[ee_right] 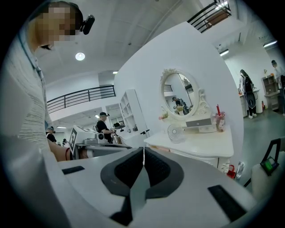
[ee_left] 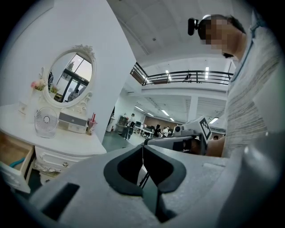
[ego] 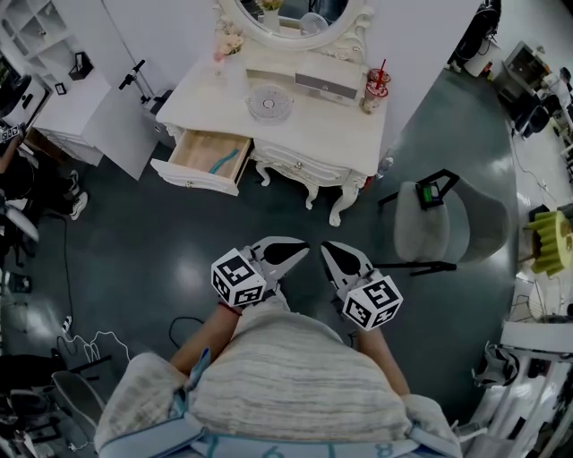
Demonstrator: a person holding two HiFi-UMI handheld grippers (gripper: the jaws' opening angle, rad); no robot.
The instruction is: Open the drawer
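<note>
White-painted and carved, the bench stood against the wall under an oval mirror. Its left drawer was already pulled out — bare wood inside, with a teal thing lying toward its right side. On the bench top sat a small round fan, a grey box and, at the right end, a cup with a red straw. The person stood well back from the bench on the dark floor, with both hands held close in front of the body. The left gripper had its jaws pressed together with nothing between them; the right gripper was the same — closed and empty. Both were well apart from the drawer. A grey chair stood to the right of the bench.
</note>
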